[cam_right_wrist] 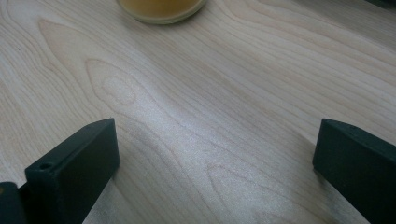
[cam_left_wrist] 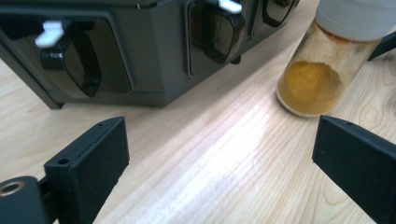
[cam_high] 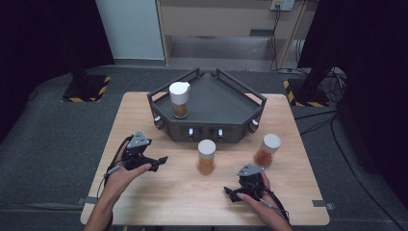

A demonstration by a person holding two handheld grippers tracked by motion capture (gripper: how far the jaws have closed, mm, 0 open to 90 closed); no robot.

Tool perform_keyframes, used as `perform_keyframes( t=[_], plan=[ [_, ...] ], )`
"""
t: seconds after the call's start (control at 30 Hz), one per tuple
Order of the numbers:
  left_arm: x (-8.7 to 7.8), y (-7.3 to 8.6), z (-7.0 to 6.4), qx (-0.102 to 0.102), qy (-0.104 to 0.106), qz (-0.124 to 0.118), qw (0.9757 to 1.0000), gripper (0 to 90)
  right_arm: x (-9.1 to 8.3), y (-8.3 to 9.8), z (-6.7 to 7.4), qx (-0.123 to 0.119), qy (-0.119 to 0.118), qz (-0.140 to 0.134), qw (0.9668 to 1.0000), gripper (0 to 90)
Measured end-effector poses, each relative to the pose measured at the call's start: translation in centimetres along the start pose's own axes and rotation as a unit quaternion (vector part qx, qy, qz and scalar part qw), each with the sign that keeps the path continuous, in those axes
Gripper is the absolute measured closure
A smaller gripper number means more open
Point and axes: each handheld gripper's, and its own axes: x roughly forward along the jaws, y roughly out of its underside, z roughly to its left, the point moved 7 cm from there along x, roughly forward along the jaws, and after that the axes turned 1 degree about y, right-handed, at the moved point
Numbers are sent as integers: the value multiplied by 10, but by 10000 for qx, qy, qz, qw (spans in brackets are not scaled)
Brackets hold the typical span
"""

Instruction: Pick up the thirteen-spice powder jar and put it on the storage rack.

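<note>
Three white-capped spice jars are in sight. One jar (cam_high: 179, 100) stands upright on a dark grey angled rack (cam_high: 226, 98) at the back of the wooden table. A jar of yellow powder (cam_high: 206, 156) (cam_left_wrist: 310, 84) stands on the table just in front of the rack. A jar of reddish powder (cam_high: 267, 150) stands to its right. My left gripper (cam_high: 159, 163) (cam_left_wrist: 219, 144) is open and empty, pointing toward the yellow jar from its left. My right gripper (cam_high: 232, 195) (cam_right_wrist: 215, 144) is open and empty over bare wood, with a jar base (cam_right_wrist: 161, 8) ahead of it.
The rack's front face (cam_left_wrist: 140, 56) carries dark recessed slots with white tabs (cam_left_wrist: 49, 32). The wooden table (cam_high: 168, 192) has bare room between and behind the grippers. Grey floor, dark stands and cables surround the table.
</note>
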Motion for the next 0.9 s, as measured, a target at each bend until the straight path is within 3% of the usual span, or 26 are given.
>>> perform_keyframes(
  t=[0.33, 0.57, 0.9],
  plan=[
    [-2, 19, -13, 22, -54, 146, 9999, 26, 0, 0, 0, 0, 0, -1, 10000, 5],
    [-6, 35, -22, -103, -44, 140, 9998, 25, 0, 0, 0, 1, 1, 0, 10000, 5],
    [-9, 52, -28, -170, -280, 355, 9988, 24, 0, 0, 0, 0, 2, 0, 10000, 5]
  ],
)
